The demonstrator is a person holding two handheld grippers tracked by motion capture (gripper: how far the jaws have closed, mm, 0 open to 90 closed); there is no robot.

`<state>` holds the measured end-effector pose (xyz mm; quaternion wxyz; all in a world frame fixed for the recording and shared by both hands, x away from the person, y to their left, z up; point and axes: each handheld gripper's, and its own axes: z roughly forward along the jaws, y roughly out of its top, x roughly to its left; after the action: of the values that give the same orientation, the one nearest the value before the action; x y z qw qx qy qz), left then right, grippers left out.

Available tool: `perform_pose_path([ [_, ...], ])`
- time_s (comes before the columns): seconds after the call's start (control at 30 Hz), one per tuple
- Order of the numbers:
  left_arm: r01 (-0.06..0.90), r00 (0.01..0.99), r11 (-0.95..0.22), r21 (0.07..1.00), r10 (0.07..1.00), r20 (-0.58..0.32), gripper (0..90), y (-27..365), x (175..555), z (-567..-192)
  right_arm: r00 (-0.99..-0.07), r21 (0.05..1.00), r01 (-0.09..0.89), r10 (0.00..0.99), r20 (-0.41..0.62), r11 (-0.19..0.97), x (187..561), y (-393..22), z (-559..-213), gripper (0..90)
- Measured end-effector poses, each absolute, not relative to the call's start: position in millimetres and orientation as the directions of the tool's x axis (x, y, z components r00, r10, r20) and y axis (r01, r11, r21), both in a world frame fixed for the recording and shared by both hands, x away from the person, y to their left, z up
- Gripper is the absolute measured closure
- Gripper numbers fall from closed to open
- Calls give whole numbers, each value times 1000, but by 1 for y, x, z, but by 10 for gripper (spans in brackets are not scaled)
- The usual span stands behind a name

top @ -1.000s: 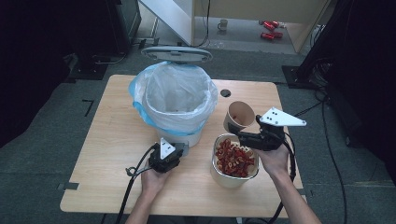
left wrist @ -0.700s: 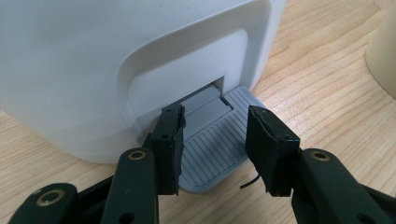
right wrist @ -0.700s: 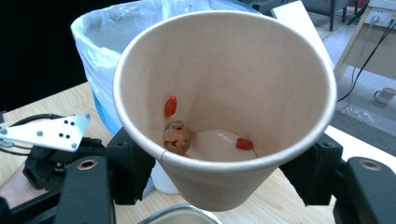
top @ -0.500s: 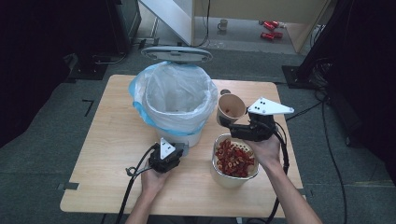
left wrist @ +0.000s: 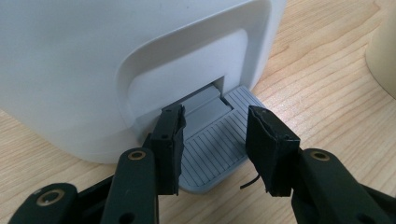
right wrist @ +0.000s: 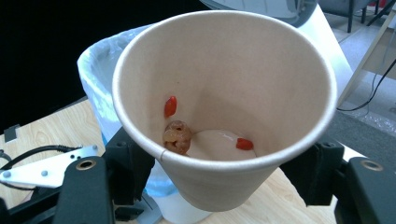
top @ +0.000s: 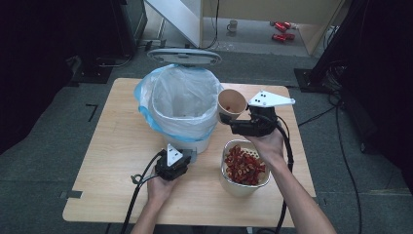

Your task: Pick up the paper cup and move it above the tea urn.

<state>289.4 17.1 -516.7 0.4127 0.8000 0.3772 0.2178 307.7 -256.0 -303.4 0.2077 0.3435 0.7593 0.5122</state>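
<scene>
L gripper (top: 179, 157) is pressing down on the bin's grey pedal (left wrist: 212, 144), jaws near closed and straddling it, gripping nothing; it should be holding steady so the lid (top: 184, 56) is staying up. R gripper (top: 225, 118) is clamping a paper cup (top: 232, 102) w/ scraps, tilted just beside the bin (top: 181, 100) rim. It should be moving over the liner before tipping more, avoiding the bowl (top: 243, 168) of red bits.

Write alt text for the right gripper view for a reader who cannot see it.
A tan paper cup, clamped between the right gripper's black jaws and tipped toward the camera, holds two small red bits and a pale brown lump near its bottom. Behind it stands a white bin lined with a clear plastic bag on the wooden table.
</scene>
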Motion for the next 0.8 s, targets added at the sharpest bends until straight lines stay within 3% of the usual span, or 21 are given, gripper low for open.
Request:
perform_pose_path([
  [0.8, 425, 624, -380, 822, 781, 39, 573, 18, 290, -516, -704, 925, 307, 707, 63, 224, 320, -241, -283, 321],
])
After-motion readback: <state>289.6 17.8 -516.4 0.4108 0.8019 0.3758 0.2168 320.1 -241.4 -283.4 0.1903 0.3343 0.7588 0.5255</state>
